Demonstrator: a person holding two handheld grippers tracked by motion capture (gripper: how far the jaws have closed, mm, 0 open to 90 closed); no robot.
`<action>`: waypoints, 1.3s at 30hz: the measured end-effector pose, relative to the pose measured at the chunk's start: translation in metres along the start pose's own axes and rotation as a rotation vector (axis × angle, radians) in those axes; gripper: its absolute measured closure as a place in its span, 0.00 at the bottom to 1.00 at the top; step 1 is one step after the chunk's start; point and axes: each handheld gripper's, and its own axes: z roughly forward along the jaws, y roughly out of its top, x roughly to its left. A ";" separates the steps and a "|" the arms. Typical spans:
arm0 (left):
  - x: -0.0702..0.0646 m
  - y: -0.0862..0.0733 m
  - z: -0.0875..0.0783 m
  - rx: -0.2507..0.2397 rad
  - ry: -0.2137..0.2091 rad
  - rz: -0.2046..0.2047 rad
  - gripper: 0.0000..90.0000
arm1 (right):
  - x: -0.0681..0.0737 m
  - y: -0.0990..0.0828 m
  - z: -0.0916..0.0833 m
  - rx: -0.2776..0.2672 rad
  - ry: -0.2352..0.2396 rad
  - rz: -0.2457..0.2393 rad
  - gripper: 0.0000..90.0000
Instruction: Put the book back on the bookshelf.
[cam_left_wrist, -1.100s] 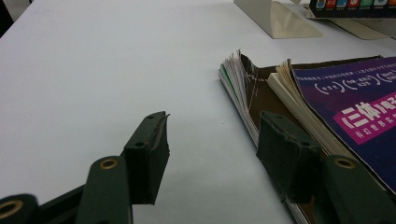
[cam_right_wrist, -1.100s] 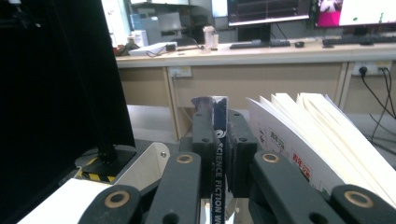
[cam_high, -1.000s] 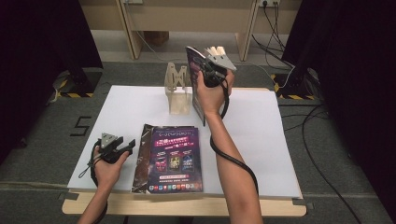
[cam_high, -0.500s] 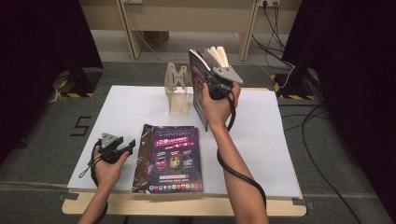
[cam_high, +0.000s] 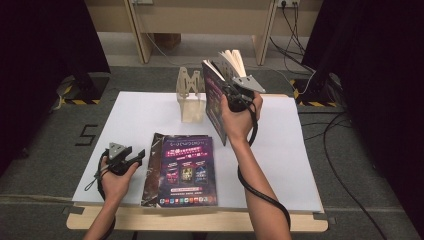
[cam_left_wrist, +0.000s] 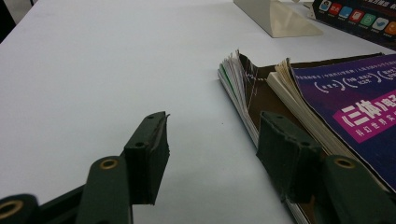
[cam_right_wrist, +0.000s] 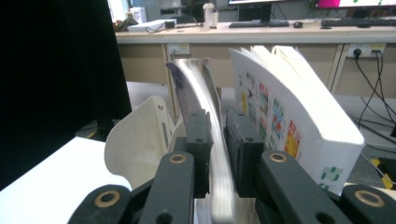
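An upright purple-covered book (cam_high: 214, 102) stands right of the beige bookstand (cam_high: 191, 100), its white pages (cam_right_wrist: 285, 116) fanned out at the top. My right gripper (cam_high: 225, 91) holds it from the near side. Its jaws have just been opening, and a sheaf of pages still sits between the pads in the right gripper view (cam_right_wrist: 217, 126). Two purple books (cam_high: 187, 167) lie stacked flat at the table's front. My left gripper (cam_high: 139, 155) rests open just left of that stack (cam_left_wrist: 345, 107), nothing between its jaws (cam_left_wrist: 212, 135).
A white sheet covers the table (cam_high: 135, 115). The bookstand's curved wall (cam_right_wrist: 140, 140) rises just left of the held book. Desks, cables and wall sockets stand beyond the table's far edge. Black curtains hang on both sides.
My right hand has carried the upright book a little to the right, away from the bookstand, and its pages fan wider. The left hand has stayed still.
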 end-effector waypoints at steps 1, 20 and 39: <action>0.000 0.000 0.000 0.000 0.000 0.000 0.47 | 0.000 0.000 0.000 0.006 0.001 -0.001 0.88; 0.000 0.000 0.000 0.001 -0.002 0.001 0.47 | -0.005 -0.002 0.010 0.097 0.004 0.009 0.90; 0.000 0.000 0.000 0.003 -0.002 -0.001 0.47 | -0.003 0.000 0.012 0.086 -0.014 -0.026 0.94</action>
